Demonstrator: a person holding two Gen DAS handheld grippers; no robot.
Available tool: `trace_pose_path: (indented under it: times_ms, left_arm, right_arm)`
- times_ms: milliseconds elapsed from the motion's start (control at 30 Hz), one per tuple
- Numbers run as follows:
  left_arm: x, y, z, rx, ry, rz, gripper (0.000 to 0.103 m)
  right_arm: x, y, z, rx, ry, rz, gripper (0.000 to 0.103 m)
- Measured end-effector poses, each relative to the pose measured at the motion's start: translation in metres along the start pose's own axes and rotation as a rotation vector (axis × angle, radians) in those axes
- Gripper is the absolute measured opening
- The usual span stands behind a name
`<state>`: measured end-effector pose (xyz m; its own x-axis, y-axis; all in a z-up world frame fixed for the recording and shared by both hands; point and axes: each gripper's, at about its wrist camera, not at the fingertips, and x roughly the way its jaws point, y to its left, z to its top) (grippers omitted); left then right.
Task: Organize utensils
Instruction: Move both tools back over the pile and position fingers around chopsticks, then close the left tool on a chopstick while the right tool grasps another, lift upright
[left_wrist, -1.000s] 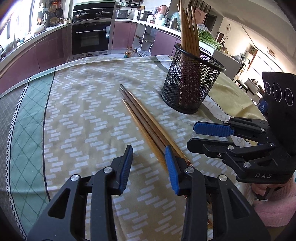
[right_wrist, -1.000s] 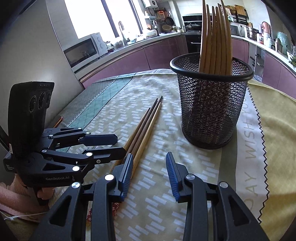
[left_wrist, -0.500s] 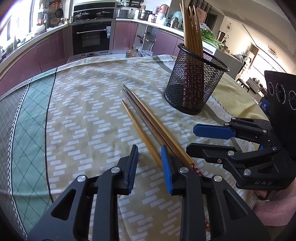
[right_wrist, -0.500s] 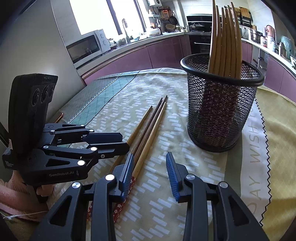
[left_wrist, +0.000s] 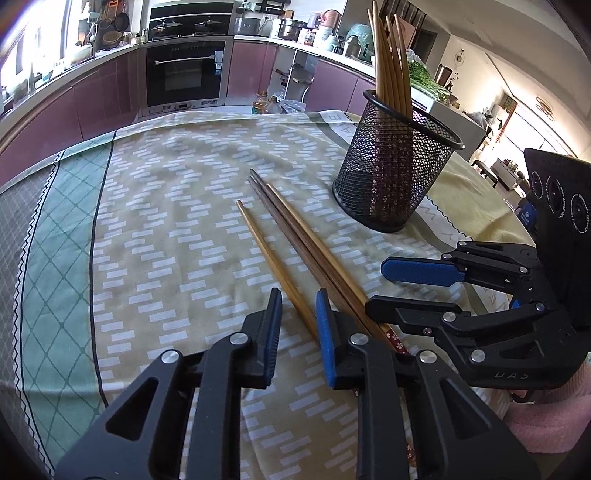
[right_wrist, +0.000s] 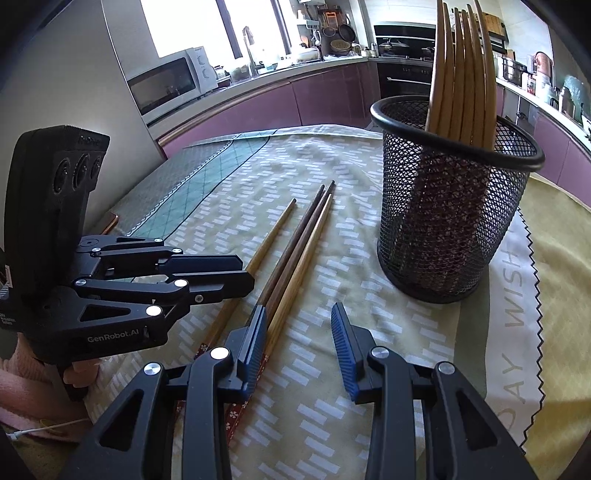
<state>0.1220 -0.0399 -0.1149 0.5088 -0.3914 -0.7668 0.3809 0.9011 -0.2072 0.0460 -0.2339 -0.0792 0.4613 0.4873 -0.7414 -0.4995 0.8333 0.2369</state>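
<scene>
Several wooden chopsticks lie on the tablecloth: one light chopstick (left_wrist: 269, 258) apart to the left, and a bundle of dark and light ones (left_wrist: 303, 236) beside it. A black mesh holder (left_wrist: 391, 173) stands behind, with several chopsticks upright in it. My left gripper (left_wrist: 298, 325) is partly closed, its jaws on either side of the light chopstick's near end, not clamped. My right gripper (right_wrist: 297, 339) is open; its left finger rests by the bundle (right_wrist: 295, 258). The holder (right_wrist: 450, 218) is ahead to its right.
The table carries a patterned beige and green cloth (left_wrist: 155, 206). A pink cloth (left_wrist: 546, 413) lies at the near right edge. Kitchen cabinets and an oven (left_wrist: 184, 74) stand beyond the table. A microwave (right_wrist: 170, 85) sits on the counter.
My left gripper has narrowed from wide open and slid left onto the single light chopstick. That chopstick now lies apart from the bundle. My right gripper stays open, shifted slightly.
</scene>
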Motion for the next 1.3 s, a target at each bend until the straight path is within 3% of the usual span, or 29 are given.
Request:
trace_pose_path:
  times_ms: [367,600,867,1067,1300]
  left_arm:
    - [0.001,0.002,0.001,-0.003,-0.001,0.006,0.016]
    - [0.005,0.004,0.010,0.012,0.006,0.048,0.016]
    - [0.012,0.007,0.018,0.015,0.004,0.076,0.015]
    - [0.012,0.007,0.018,-0.016,-0.005,0.079,0.011]
    - [-0.002,0.014,0.013,-0.082,-0.034,0.041,0.008]
  right_arm:
    - [0.002,-0.002,0.001,0.001,0.012,-0.035,0.031]
    - [0.011,0.002,0.008,-0.021,0.019,-0.062,0.030]
    - [0.026,0.001,0.023,-0.032,0.020,-0.095,0.017]
    - [0.022,-0.010,0.021,0.038,0.003,-0.070,0.006]
    - [0.001,-0.019,0.015,0.086,-0.048,-0.013,0.006]
